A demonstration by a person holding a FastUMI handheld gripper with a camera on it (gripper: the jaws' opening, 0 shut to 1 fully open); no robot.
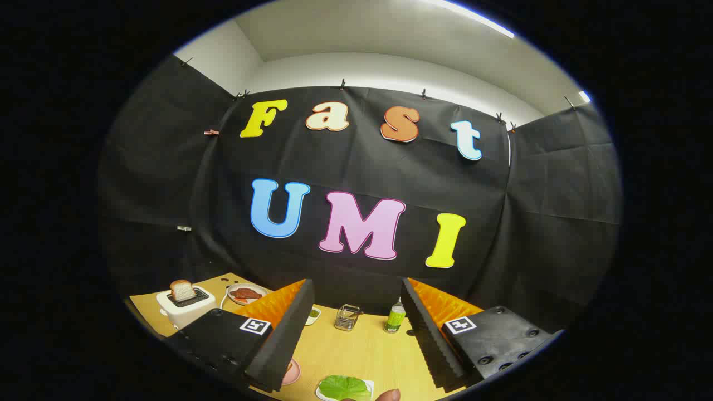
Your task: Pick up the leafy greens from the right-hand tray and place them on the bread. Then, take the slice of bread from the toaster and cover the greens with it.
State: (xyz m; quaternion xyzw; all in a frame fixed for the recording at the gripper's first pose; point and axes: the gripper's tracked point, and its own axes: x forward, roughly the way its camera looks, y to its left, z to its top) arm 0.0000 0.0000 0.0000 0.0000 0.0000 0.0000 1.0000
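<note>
While the gripper (356, 328) hangs above the counter (356, 351), its fingers (287, 334) stand wide apart, and there's nothing between them but open air and bare wood; they grip nothing and touch nothing. Look down between the fingers, close in at the near edge of the counter: there are the leafy greens (344, 387), a flat green leaf lying on a small white tray (367, 385). A fingertip (388, 395) pokes in just beside that tray on its right side. Over by the left finger, low down, a pink plate (292, 372) peeks out, partly hidden behind the finger, and what's on it I can't tell.

Now out past the left finger, well away from the greens, sits the white toaster (184, 308), and a slice of bread (182, 290) stands upright in its slot, sticking well above the top. Just beside the toaster, to its right, a white plate (231, 291) carries something reddish, meat slices by the look of it (245, 293).

Beyond the fingers, along the back of the counter near the black cloth wall, three small things are lined up: a little dish with something green (313, 315) tucked by the left finger, a small wire basket (347, 317) in the middle, and a green bottle (395, 317) close to the right finger.
</note>
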